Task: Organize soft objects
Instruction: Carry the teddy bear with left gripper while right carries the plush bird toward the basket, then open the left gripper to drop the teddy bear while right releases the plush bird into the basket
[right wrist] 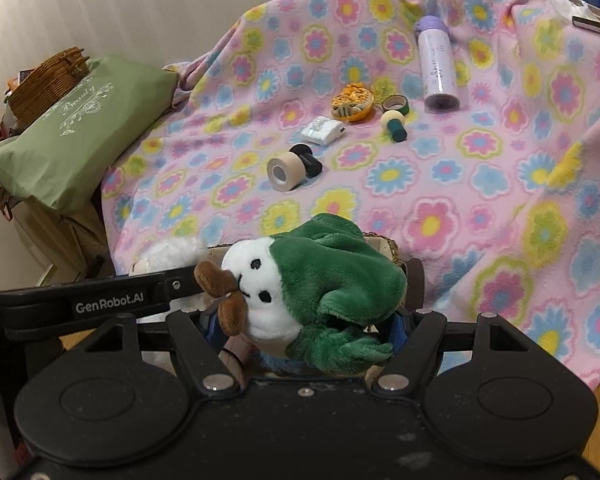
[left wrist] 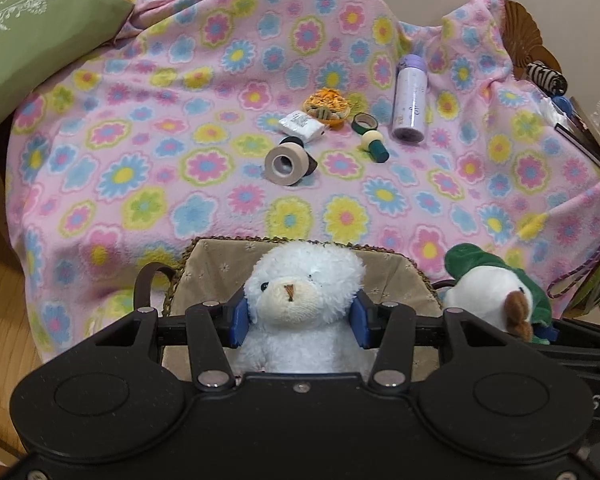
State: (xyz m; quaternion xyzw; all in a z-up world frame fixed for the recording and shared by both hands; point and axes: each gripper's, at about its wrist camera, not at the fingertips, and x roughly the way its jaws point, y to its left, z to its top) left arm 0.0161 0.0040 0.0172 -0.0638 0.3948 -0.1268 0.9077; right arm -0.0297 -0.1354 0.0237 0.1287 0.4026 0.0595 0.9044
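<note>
Left tongs (left wrist: 300, 318) pinch the white teddy (left wrist: 304, 288) by its head, directly over the lined basket (left wrist: 216, 264). Right tongs (right wrist: 306, 332) clamp the green-hooded plush (right wrist: 312, 284) just beside it. Best to lower each well inside the rim before letting go, clear of the clutter farther back on the floral blanket (left wrist: 204, 92).

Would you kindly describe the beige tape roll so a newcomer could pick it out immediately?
Start from the pink flowered blanket covering the surface and look at the cluster of small items near its middle. The beige tape roll lies nearest the camera in that cluster, on its side with its hollow core facing you. It is larger and paler than the small green tape ring near the lilac bottle.
</note>
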